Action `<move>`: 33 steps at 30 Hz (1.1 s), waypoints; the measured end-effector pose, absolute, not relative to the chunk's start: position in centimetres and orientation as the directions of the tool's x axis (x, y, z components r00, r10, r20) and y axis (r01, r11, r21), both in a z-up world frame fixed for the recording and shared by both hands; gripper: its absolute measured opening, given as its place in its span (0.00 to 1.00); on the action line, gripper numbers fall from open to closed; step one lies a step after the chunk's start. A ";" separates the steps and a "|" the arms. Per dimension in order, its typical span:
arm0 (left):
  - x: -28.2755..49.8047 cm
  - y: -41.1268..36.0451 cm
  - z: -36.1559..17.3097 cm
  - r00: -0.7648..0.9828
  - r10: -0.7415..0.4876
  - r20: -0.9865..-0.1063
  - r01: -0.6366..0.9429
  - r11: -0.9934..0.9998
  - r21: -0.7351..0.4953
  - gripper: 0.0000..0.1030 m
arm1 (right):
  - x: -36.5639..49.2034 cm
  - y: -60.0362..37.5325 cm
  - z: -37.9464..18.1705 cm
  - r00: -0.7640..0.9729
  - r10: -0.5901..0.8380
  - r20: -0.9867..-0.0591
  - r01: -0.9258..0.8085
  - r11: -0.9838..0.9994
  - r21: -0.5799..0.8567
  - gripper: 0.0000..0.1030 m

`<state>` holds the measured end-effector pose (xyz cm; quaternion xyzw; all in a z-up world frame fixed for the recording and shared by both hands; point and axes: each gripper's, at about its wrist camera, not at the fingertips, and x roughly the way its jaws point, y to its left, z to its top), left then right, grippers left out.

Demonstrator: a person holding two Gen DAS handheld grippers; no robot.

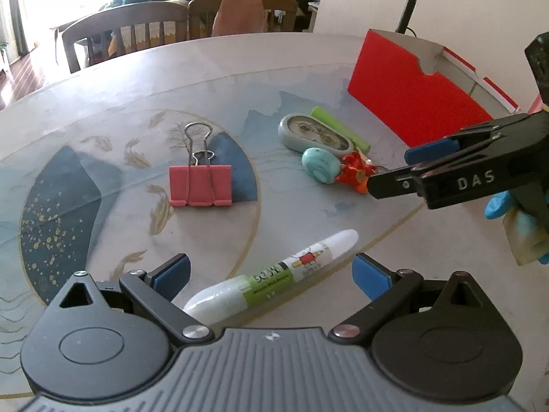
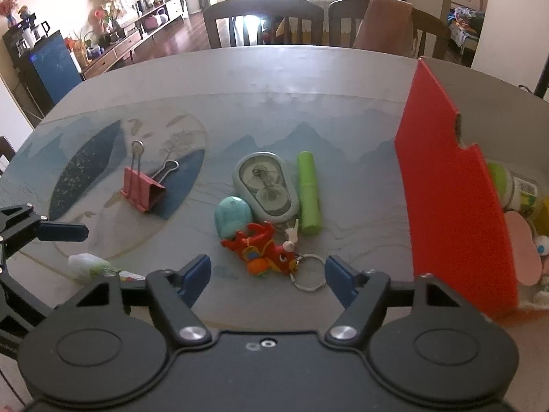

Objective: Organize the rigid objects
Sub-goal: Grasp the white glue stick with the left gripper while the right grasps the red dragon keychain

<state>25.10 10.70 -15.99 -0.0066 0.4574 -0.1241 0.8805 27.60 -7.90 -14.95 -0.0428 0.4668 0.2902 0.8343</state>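
Note:
My left gripper [image 1: 271, 276] is open, its fingers on either side of a white and green glue pen [image 1: 271, 278] lying on the table. My right gripper [image 2: 267, 274] is open just above a red dragon keychain [image 2: 264, 247] with a metal ring. It also shows in the left wrist view [image 1: 394, 171]. Beside the keychain lie a turquoise stone [image 2: 231, 221], a grey oval correction tape [image 2: 266, 185] and a green tube [image 2: 308, 192]. A pink binder clip [image 1: 200, 185] lies further left; it also shows in the right wrist view [image 2: 142, 189].
A red open box [image 2: 453, 185] stands at the right, holding a green-capped jar [image 2: 514, 189] and other small items. It also shows in the left wrist view [image 1: 411, 92]. Wooden chairs [image 1: 127, 34] stand behind the table's far edge. A lamp stem [image 1: 410, 0] rises behind the box.

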 end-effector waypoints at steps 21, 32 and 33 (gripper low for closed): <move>25.6 9.5 -17.5 0.552 -0.223 -0.804 0.284 0.956 -0.070 0.77 | 28.4 -6.1 -16.5 0.389 0.428 -0.816 -0.592 0.794 0.134 0.48; 24.4 7.9 -17.1 0.547 -0.198 -0.813 0.323 0.946 -0.013 0.38 | 27.4 -6.4 -16.3 0.409 0.421 -0.810 -0.572 0.810 0.132 0.38; 24.3 7.8 -17.0 0.547 -0.196 -0.814 0.320 0.947 -0.012 0.34 | 27.3 -6.5 -16.2 0.410 0.422 -0.809 -0.568 0.812 0.135 0.38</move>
